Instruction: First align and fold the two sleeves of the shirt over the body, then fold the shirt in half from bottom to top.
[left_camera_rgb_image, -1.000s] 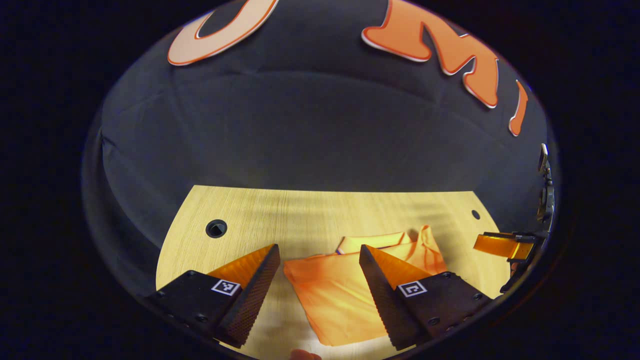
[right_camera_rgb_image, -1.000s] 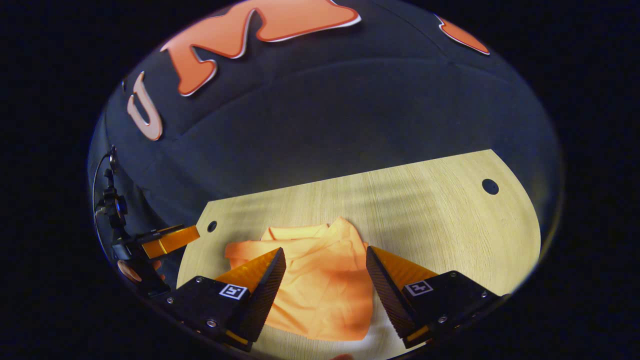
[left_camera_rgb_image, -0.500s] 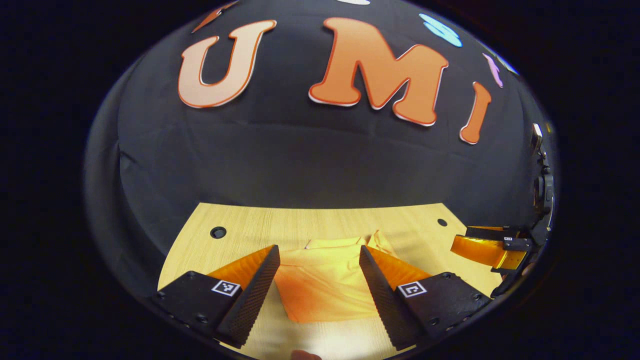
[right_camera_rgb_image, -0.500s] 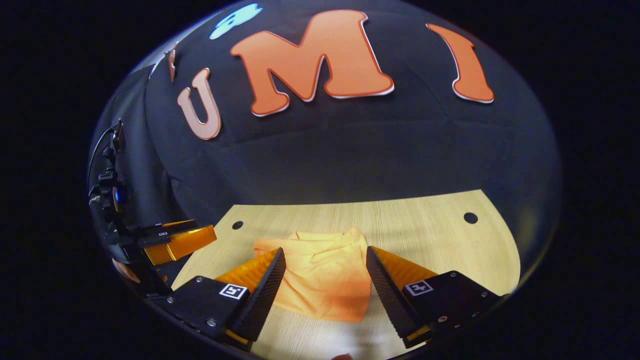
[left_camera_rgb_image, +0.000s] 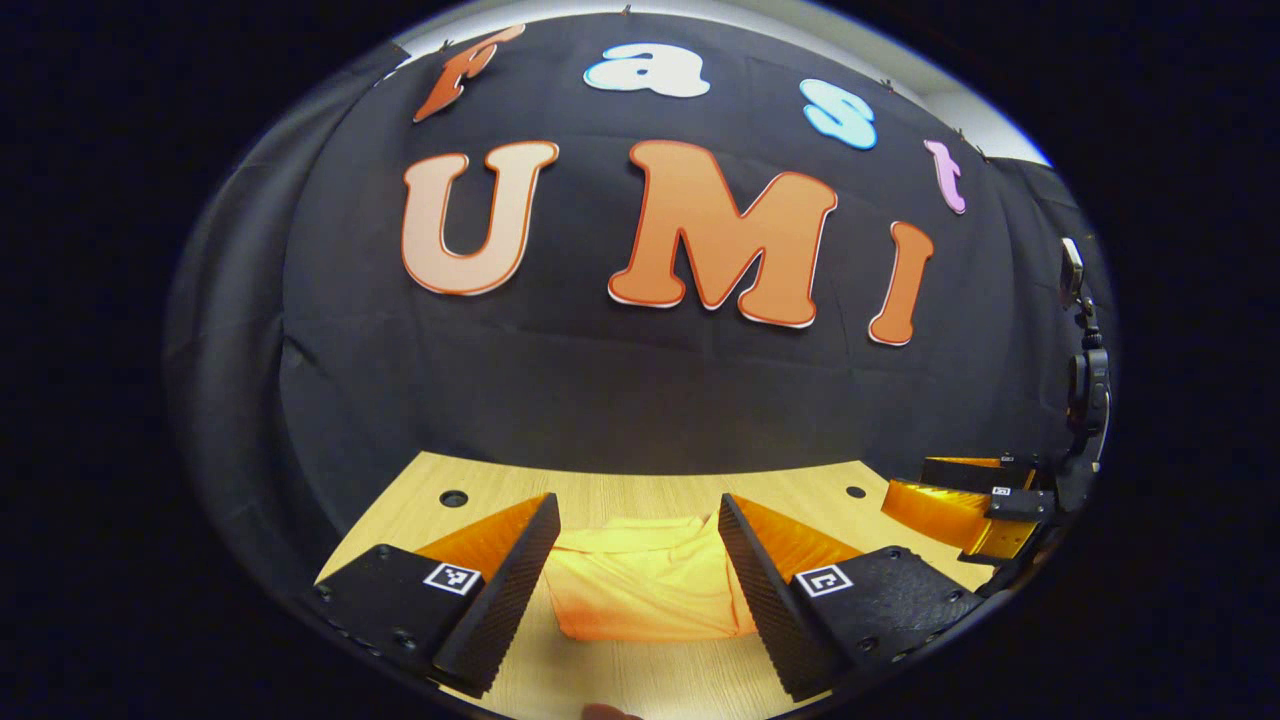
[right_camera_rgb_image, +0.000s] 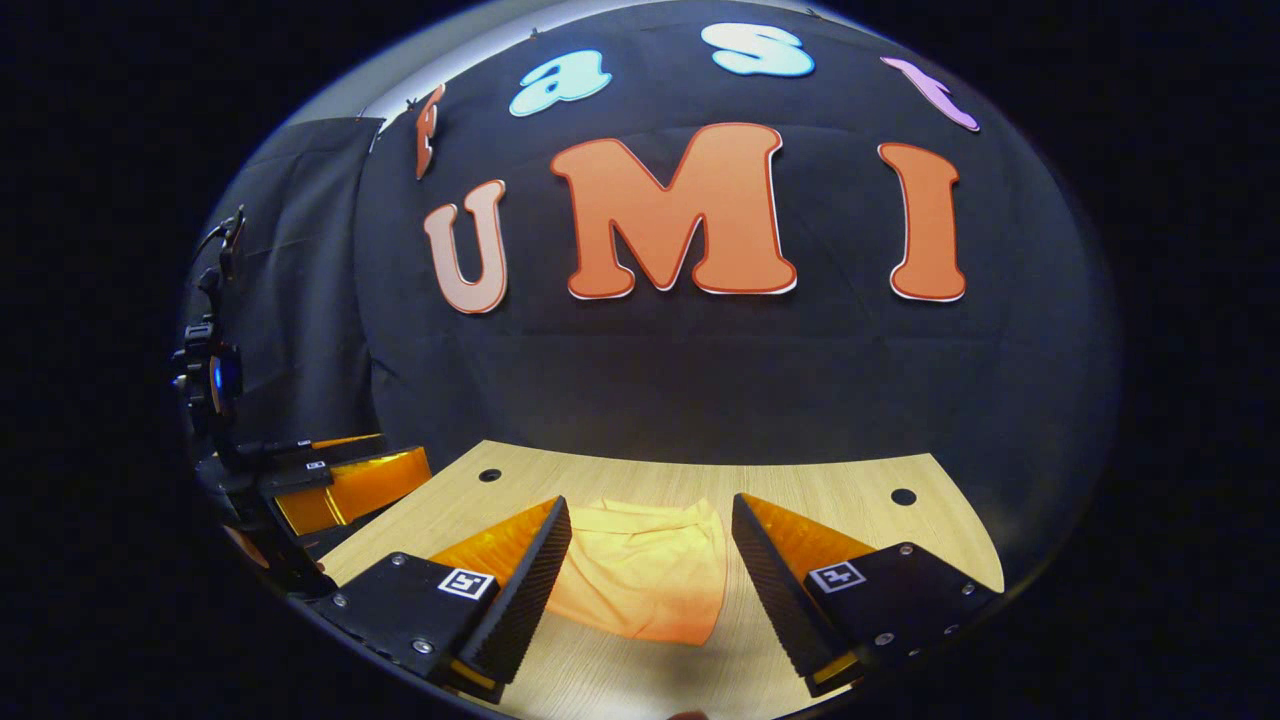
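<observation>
Fabric lies finished-looking on the pale wood-grain table (left_camera_rgb_image: 620, 680) — the soft orange cloth shirt (left_camera_rgb_image: 645, 590) sits as a compact folded rectangle with a few creases, so the 2 folds appear done. Left gripper (left_camera_rgb_image: 638, 535) hovers above it, wide open and holding nothing, shirt framed between its ridged wedge fingers (left_camera_rgb_image: 500, 600). Right gripper (right_camera_rgb_image: 650, 535) does likewise — spread and empty, probably clear so the limp cloth lies undisturbed.

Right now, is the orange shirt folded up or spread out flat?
Folded. The shirt lies on the table as a small bundle with layered edges and no sleeves sticking out. Both hand-held grippers are open, off it.
</observation>
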